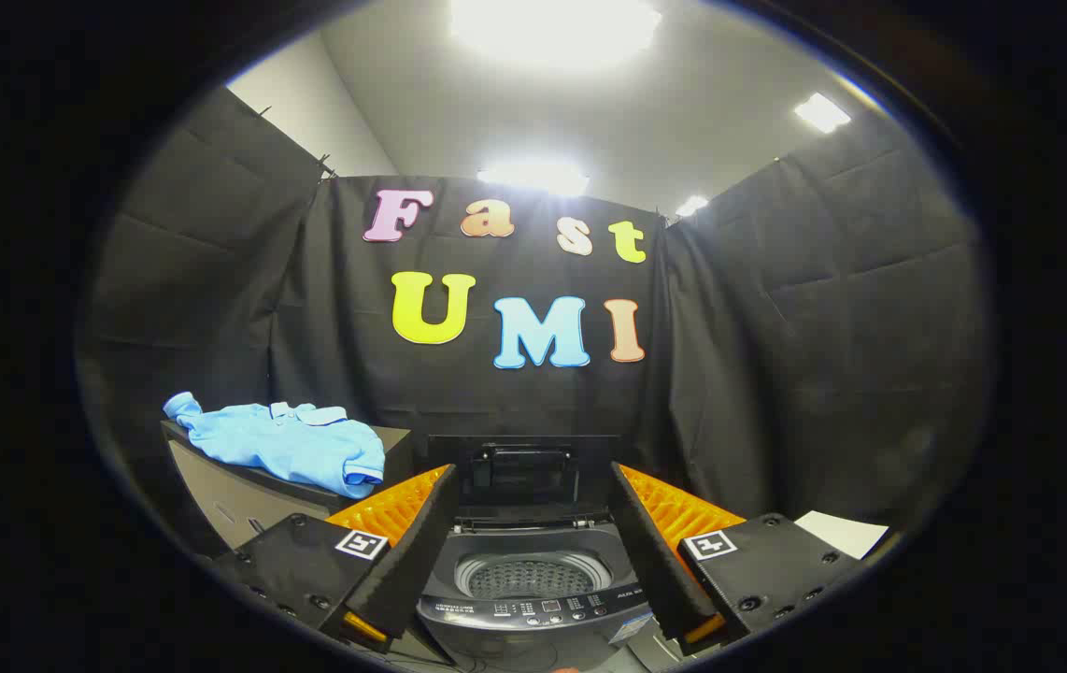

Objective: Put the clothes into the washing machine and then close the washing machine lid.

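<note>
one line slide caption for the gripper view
Open gripper faces open-lidded washing machine; blue shirt lies on cabinet beside it.

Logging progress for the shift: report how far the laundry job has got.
Done: only the washing machine lid stands open, its drum looking empty. In hand: nothing; the gripper is open, fingers apart either side of the machine's opening. Left: the blue shirt lies on the cabinet beside the machine; load it, then close the lid.
</note>
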`<act>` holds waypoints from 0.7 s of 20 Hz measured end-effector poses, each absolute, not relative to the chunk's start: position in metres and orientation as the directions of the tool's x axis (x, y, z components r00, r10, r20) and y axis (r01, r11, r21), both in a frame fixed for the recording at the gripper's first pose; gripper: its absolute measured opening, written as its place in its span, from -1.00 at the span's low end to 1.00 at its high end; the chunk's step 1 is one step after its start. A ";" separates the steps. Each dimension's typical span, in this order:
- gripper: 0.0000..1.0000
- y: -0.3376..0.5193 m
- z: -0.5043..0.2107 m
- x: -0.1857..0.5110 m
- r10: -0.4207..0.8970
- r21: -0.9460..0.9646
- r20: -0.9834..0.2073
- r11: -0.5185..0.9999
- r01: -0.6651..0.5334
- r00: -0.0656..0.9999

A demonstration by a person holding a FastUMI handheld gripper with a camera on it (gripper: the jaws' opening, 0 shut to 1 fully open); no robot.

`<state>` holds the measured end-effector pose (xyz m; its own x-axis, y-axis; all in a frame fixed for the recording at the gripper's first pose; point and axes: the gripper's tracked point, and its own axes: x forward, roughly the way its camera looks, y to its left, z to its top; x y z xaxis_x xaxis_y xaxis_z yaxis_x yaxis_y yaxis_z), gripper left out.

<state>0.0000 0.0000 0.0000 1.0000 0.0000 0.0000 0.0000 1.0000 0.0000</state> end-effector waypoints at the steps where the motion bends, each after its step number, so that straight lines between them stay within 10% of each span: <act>1: 0.98 0.002 0.000 0.001 0.008 0.002 0.002 1.000 -0.008 1.000; 14: 0.98 0.000 -0.006 0.008 0.026 0.028 -0.009 0.999 -0.026 1.000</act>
<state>0.0081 0.0005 -0.0060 0.9996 0.0264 -0.0094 -0.0262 0.9993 0.0276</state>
